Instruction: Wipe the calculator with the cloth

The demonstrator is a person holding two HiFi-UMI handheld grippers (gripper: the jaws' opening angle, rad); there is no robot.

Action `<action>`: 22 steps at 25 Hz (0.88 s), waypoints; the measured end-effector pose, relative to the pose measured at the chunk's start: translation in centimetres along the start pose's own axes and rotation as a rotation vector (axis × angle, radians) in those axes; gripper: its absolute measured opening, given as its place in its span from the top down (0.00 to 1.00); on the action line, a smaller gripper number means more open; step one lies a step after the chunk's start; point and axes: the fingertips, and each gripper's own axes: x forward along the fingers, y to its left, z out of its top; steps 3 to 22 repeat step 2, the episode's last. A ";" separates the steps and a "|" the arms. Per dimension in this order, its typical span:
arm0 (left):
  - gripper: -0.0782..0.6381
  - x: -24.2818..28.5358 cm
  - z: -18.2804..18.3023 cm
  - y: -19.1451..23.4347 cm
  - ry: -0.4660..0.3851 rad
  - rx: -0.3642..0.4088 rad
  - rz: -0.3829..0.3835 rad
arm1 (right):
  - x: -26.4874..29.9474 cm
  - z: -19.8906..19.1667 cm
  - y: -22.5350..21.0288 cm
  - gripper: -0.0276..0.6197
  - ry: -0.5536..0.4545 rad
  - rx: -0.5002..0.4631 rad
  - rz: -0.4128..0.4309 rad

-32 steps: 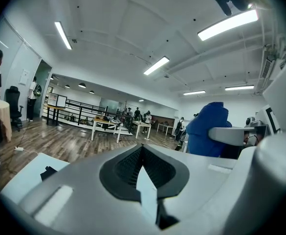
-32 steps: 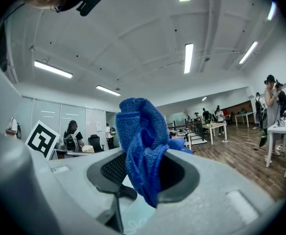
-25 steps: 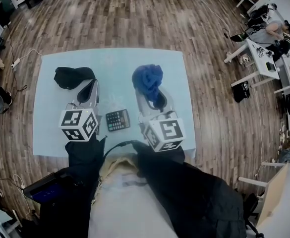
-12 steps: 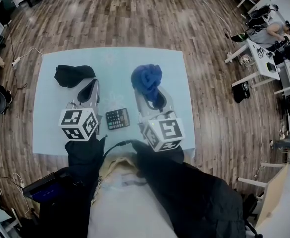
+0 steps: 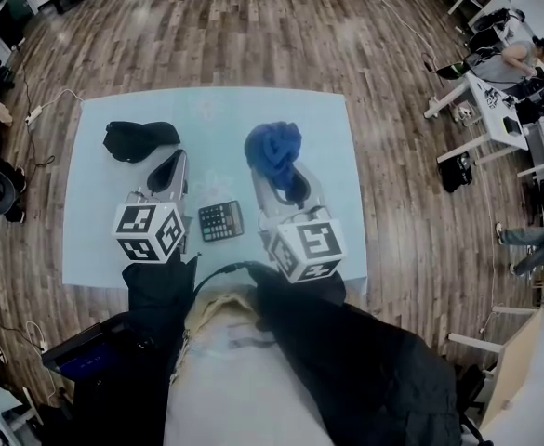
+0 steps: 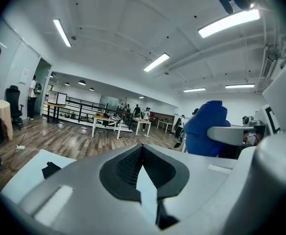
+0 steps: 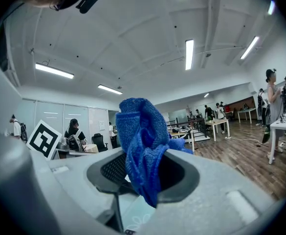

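A small black calculator (image 5: 221, 221) lies flat on the pale blue table (image 5: 95, 249), between my two grippers near the front edge. My right gripper (image 5: 285, 179) is shut on a crumpled blue cloth (image 5: 273, 150), which bunches up past its fingertips. It is held to the right of the calculator and beyond it. In the right gripper view the cloth (image 7: 142, 141) hangs through the jaws of the right gripper (image 7: 143, 168). My left gripper (image 5: 176, 158) is just left of the calculator, shut, with nothing in it. The left gripper view shows the left gripper (image 6: 143, 148) with its tips meeting.
A black cloth or pouch (image 5: 139, 139) lies at the table's back left, just beyond the left gripper, and shows again as the black cloth (image 6: 50, 169). Wooden floor surrounds the table. White desks (image 5: 495, 110) with people stand far right.
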 end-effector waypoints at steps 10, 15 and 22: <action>0.89 0.1 -0.2 -0.1 0.005 0.001 -0.004 | -0.1 -0.2 -0.1 0.72 0.004 0.002 0.001; 0.89 0.1 -0.2 -0.1 0.005 0.001 -0.004 | -0.1 -0.2 -0.1 0.72 0.004 0.002 0.001; 0.89 0.1 -0.2 -0.1 0.005 0.001 -0.004 | -0.1 -0.2 -0.1 0.72 0.004 0.002 0.001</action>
